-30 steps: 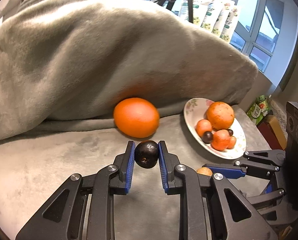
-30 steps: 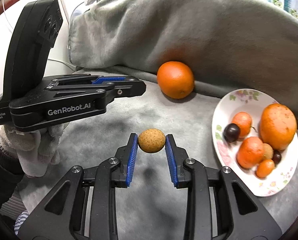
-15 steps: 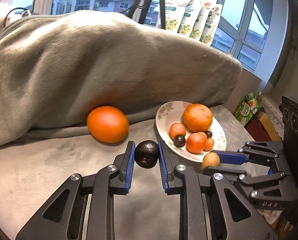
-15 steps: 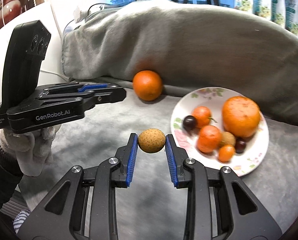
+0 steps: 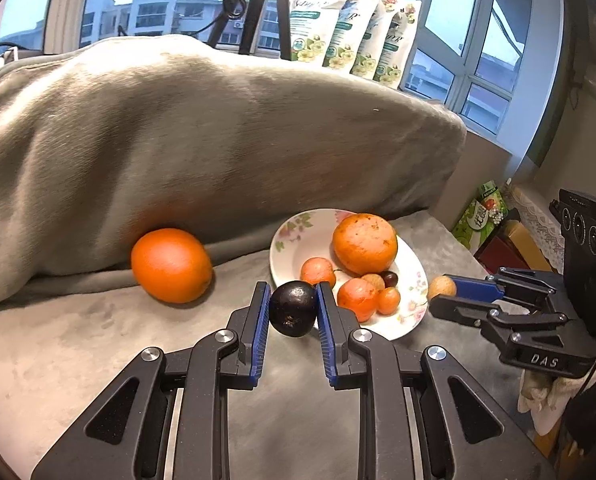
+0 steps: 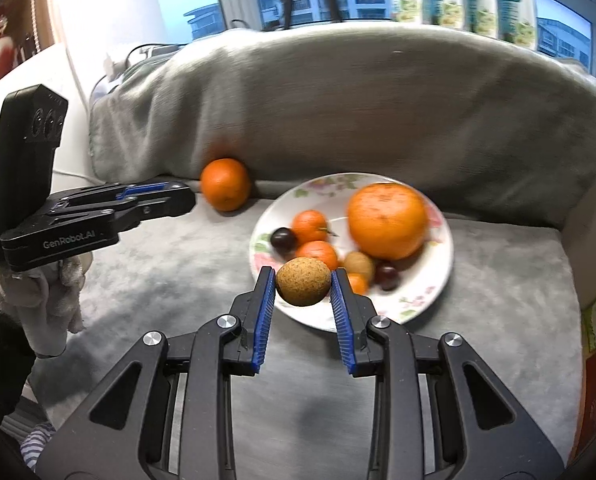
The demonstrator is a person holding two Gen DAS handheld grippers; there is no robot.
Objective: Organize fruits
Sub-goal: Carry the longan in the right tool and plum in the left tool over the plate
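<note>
Left gripper (image 5: pixel 292 306) clamped on a dark round fruit (image 5: pixel 293 309), held above the grey cloth (image 5: pixel 78 344) just short of the floral plate's (image 5: pixel 286 248) near rim. Right gripper (image 6: pixel 303 286) closed on a tan, rough-skinned fruit (image 6: pixel 303 286), poised at the plate's front edge — whether over the rim or just short of it, cannot tell.

Plate already carries a large orange fruit (image 5: pixel 365 243), several small orange ones, a small tan one and at least one dark one. So most of the sorting looks done.

Left to do, by my reading: set down both held fruits on the plate, then fetch the loose orange (image 5: pixel 171 265) — it sits on the cloth against the draped grey blanket (image 5: pixel 218 140), beside the plate but apart from it.
</note>
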